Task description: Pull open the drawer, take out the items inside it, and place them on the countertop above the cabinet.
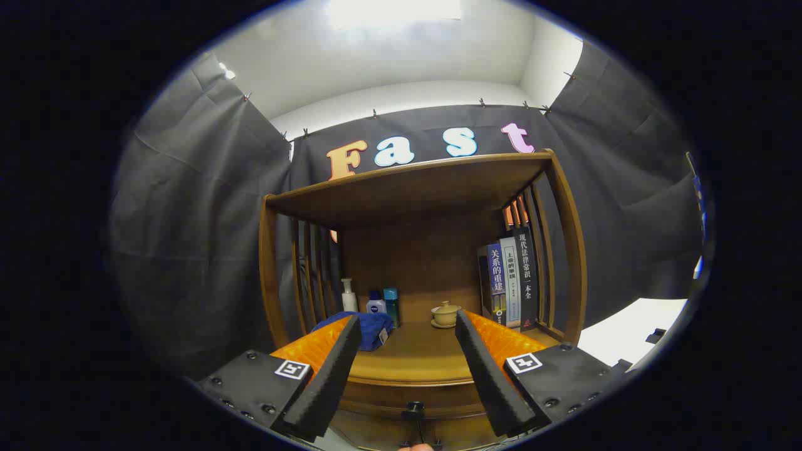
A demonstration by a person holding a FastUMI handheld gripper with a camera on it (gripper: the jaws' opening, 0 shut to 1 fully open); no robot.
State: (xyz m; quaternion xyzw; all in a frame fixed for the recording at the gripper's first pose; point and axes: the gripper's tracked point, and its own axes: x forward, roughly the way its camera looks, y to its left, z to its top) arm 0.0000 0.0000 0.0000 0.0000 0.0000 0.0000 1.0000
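1. The gripper is hanging in front of the wooden cabinet, its two fingers spread wide apart and gripping nothing.
2. Low between the fingers, a small dark knob is sticking out from the front of the drawer, which is looking closed as far as the dim bottom of the view allows.
3. Just under the knob, a pale rounded tip, possibly a fingertip, is poking into sight.
4. Above the drawer, the countertop is running away between the fingers toward the back panel.
5. A folded blue cloth is lying on the countertop just beyond the left finger, partly hidden by it.
6. Behind the cloth, three bottles are standing side by side near the back left corner: a white pump bottle, a short dark blue bottle and a teal bottle.
7. A small lidded tea cup on its saucer is sitting near the back, just beyond the right finger.
8. A row of upright books is leaning against the right slatted side.
9. A wooden shelf is spanning the cabinet overhead
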